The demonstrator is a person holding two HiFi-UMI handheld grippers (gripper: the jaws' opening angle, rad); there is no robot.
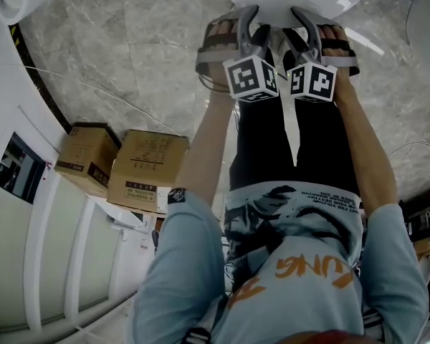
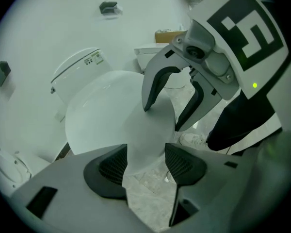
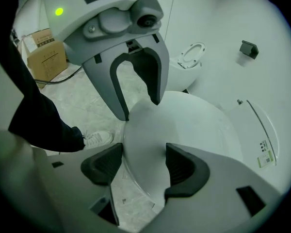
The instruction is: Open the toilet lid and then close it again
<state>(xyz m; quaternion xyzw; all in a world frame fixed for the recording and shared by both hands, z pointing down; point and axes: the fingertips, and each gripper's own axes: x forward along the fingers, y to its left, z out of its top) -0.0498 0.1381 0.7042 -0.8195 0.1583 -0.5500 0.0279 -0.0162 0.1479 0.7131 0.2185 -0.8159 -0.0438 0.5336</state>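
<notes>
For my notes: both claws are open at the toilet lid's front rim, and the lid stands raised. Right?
No: the toilet lid lies closed, as the left gripper view shows. The left claw and right claw are open at its front rim.

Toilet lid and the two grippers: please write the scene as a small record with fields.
lid: down, closed
left gripper: jaws apart, at the lid's front edge, not clamped
right gripper: jaws apart, at the same edge, beside the left one
person: stands in front of the lid; one white shoe shows
boxes: two cardboard ones on the marble floor, left in the head view
</notes>
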